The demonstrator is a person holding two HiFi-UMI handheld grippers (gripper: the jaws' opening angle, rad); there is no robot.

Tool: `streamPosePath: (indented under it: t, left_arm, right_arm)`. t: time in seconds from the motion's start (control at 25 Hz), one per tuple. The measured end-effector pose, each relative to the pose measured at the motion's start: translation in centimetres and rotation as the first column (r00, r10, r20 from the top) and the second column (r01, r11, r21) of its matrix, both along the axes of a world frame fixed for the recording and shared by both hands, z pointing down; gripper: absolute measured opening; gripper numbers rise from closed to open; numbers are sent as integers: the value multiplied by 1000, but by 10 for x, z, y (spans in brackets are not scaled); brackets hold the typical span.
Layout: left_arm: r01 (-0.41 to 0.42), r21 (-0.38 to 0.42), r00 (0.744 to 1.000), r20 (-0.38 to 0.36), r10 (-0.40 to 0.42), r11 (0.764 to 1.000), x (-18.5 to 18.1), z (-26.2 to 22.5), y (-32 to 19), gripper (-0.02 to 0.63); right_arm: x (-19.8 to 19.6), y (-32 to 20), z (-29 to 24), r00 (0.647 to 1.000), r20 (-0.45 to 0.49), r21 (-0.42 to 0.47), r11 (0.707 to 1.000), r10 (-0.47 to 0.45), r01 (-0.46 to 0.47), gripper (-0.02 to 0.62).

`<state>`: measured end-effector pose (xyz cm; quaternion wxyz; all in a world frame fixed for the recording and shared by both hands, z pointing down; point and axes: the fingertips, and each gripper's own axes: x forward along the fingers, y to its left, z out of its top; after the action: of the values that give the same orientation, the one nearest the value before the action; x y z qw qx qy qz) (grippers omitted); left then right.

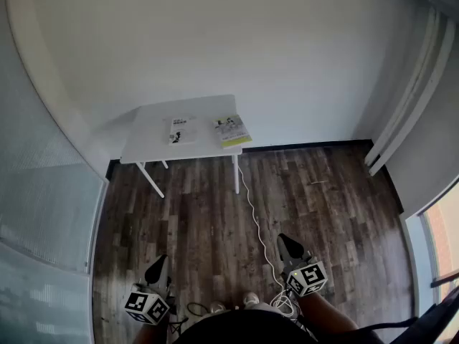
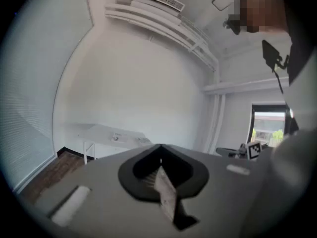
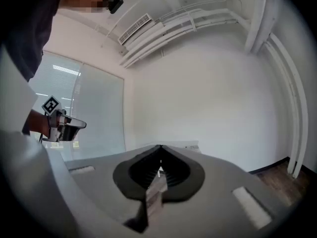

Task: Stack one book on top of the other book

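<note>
Since both books are way across the room on the white desk [image 1: 150,145], nothing of the stacking has begun yet, and a few things look like they could go sideways. The left gripper [image 1: 158,267] and the right gripper [image 1: 287,244] are both down near the person's legs, fingers [image 2: 138,170] clenched on nothing, well apart from the desk. A thin white cable [image 1: 252,206] snakes over the dark wood plank floor [image 1: 323,206] from the desk leg to the person's feet, so snagging it on the walk over seems like a real risk. The white book [image 1: 182,130] lies flat mid-desk, and the yellow-edged book [image 1: 232,130] lies beside it, apart, right by the front right corner. Both look like thin, flat paperbacks on a smooth tabletop, so the fingers probably have little edge to bite. A clumsy nudge could slide the yellow-edged one off the corner, and smooth covers may skate when stacked.
</note>
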<state>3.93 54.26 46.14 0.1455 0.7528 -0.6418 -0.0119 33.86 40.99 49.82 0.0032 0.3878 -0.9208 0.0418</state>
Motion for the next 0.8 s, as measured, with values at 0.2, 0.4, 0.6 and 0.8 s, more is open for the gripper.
streamPosePath:
  t: [0.2,0.4,0.6,0.8]
  left_arm:
    - [3,-8,1000,-7,-3,1000,19,4,-10,3]
    - [0,17,999,35,0,1000,29,-12,-21,3]
    - [43,37,998,53,-45,998,40,-17,-26,3]
    - [75,-17,996,49,-74,997,32,-1,-20,3]
  right_arm:
    - [7,-13,5,1000,2,-7,1000,-19,19,0]
    - [19,-24,7,999,0,-7,999,-37,37,0]
    - [17,-30,18,993,5,-12,993,-117,117,0]
    - [8,-35,31,990,-25,-49,990,-136,135,0]
